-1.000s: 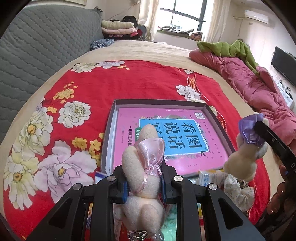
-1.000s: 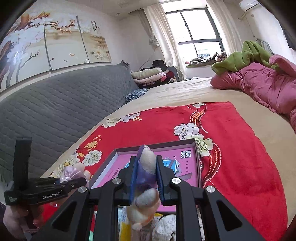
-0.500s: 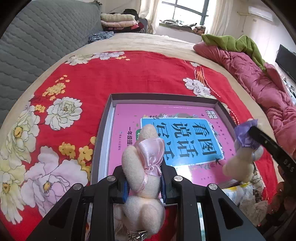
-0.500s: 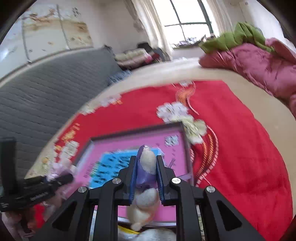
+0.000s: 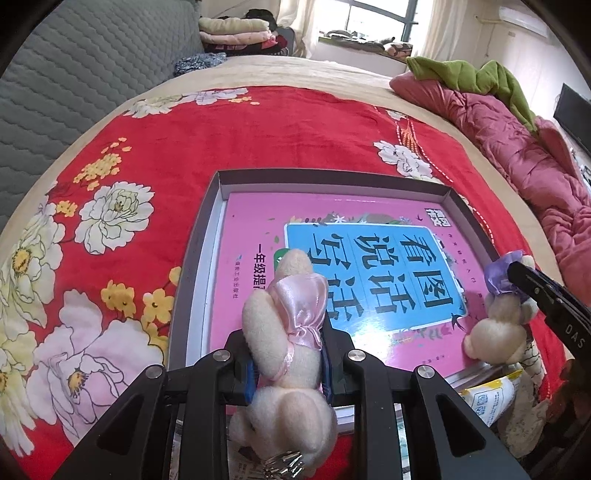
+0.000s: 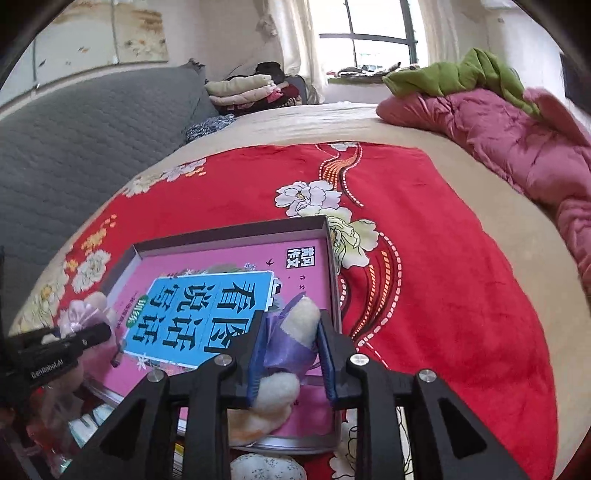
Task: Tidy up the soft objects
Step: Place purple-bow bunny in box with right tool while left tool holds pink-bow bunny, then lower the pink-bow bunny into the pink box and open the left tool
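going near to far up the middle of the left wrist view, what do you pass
pink-bow plush toy in the left tool → pink book → far wall of the grey box → red floral blanket → beige bedspread → window

The plush toy (image 5: 284, 369) has fuzzy cream pile and a shiny pink satin bow (image 5: 301, 310). The pink book cover (image 5: 332, 266) looks glossy; the red blanket (image 5: 258, 129) is soft, velvety cloth.
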The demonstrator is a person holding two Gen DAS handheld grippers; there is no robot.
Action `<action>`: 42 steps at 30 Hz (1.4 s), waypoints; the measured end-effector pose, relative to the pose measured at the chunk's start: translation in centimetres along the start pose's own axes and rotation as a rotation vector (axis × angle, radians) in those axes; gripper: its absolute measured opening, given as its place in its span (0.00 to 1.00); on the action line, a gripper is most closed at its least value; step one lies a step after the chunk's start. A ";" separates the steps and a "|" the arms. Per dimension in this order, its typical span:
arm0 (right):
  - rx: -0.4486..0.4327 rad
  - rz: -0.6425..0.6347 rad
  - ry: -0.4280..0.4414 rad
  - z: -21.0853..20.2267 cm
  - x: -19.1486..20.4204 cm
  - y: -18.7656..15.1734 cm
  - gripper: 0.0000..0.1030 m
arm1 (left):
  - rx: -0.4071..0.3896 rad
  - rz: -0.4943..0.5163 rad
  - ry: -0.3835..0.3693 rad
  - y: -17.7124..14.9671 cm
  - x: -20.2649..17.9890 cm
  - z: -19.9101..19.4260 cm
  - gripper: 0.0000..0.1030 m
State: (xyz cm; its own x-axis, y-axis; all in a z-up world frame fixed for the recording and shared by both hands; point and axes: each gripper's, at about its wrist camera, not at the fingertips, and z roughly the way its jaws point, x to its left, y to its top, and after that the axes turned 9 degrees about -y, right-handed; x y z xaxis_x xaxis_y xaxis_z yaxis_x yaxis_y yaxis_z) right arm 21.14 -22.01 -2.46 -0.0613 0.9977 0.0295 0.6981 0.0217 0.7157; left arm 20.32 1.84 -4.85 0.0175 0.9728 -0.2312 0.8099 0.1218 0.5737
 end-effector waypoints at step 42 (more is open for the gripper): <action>-0.114 -0.196 -0.107 -2.6 1.5 -0.1 0.56 | -0.026 0.006 -0.016 0.5 0.7 -1.1 0.58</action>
State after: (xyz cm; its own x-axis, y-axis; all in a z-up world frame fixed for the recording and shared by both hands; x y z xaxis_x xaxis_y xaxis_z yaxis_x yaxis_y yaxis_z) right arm 19.10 -20.64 -0.63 -0.1071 0.9764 -0.1877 0.5947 0.2142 0.7749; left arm 20.07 2.78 -3.88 0.0320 0.9702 -0.2402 0.7945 0.1211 0.5950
